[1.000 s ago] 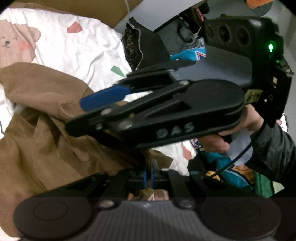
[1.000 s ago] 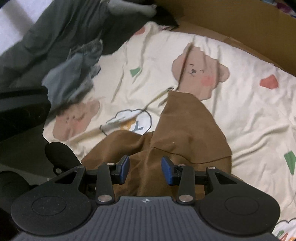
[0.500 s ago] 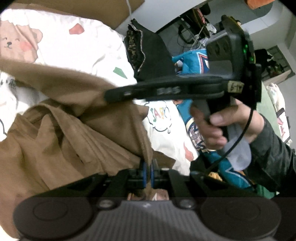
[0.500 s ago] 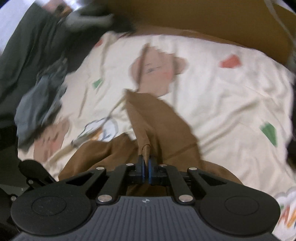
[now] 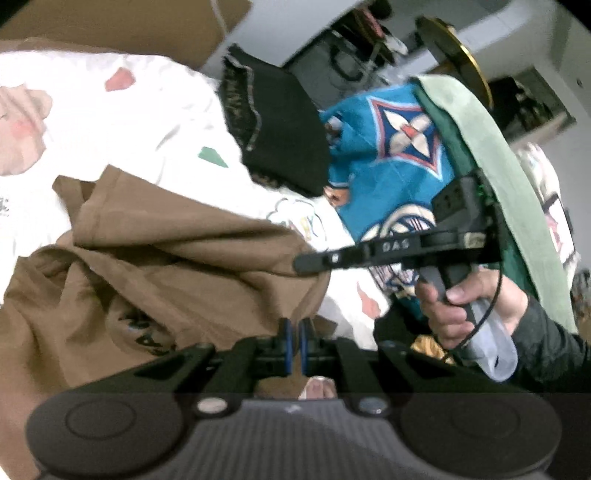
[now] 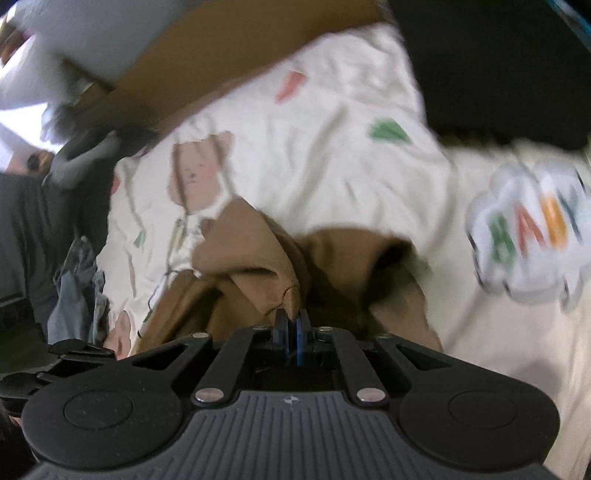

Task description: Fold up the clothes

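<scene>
A crumpled brown garment (image 5: pixel 166 266) lies on the bear-print sheet (image 5: pixel 155 110). My left gripper (image 5: pixel 294 328) is shut on a fold of it at the near edge. In the left wrist view my right gripper (image 5: pixel 301 263) shows edge-on at the right, held by a hand (image 5: pixel 461 306), with its tip pinching the garment's raised edge. The right wrist view is blurred. There the right gripper (image 6: pixel 292 317) is shut on a ridge of the brown garment (image 6: pixel 258 266), which stretches away to the left over the sheet (image 6: pixel 332 155).
A black garment (image 5: pixel 284 136), a blue patterned one (image 5: pixel 388 158) and a green cloth (image 5: pixel 480 147) lie to the right of the sheet. A brown board (image 5: pixel 110 26) runs along the far side. Grey and denim clothes (image 6: pixel 77 295) are heaped at the left.
The right gripper went from open above the brown garment to shut on its edge. It then rolled edge-on and swept right, dragging the cloth along. The left gripper kept its grip and place.
</scene>
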`<action>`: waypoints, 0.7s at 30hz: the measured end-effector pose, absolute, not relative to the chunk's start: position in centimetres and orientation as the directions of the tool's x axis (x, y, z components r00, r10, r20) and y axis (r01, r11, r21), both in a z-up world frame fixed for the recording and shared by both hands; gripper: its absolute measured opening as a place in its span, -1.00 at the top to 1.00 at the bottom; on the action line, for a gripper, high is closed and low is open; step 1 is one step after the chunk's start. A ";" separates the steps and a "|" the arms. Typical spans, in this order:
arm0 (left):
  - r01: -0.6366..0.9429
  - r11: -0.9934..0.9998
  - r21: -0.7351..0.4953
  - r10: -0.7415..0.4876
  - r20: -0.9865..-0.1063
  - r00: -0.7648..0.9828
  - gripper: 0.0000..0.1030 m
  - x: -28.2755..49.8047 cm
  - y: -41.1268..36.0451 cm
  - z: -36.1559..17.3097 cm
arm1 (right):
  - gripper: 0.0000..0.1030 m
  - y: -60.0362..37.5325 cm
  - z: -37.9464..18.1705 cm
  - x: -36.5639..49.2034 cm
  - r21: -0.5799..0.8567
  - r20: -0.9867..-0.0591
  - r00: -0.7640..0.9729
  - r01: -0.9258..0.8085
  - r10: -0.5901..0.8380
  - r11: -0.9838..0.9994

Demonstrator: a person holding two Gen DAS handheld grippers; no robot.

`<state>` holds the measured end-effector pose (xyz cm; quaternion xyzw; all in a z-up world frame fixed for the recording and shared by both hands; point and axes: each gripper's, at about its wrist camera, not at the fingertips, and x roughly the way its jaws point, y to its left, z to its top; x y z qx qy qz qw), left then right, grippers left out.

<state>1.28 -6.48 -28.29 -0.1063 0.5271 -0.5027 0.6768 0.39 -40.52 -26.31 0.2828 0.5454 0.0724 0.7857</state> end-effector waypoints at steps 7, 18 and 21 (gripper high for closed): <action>0.587 0.489 -0.645 -0.761 -0.645 -0.074 1.00 0.4 -7.3 -29.1 | 0.91 -40.9 -27.5 -2.2 0.488 -0.842 0.361 0.191 0.402 0.851; 0.625 0.519 -0.583 -0.744 -0.669 -0.007 0.97 1.3 -6.8 -27.5 | 0.89 -38.9 -23.0 -0.7 0.201 -0.897 0.371 -0.143 0.241 0.969; 0.610 0.548 -0.572 -0.741 -0.670 0.037 0.89 2.1 -5.5 -26.6 | 0.89 -38.1 -22.6 -0.3 0.108 -0.903 0.375 -0.268 0.207 0.957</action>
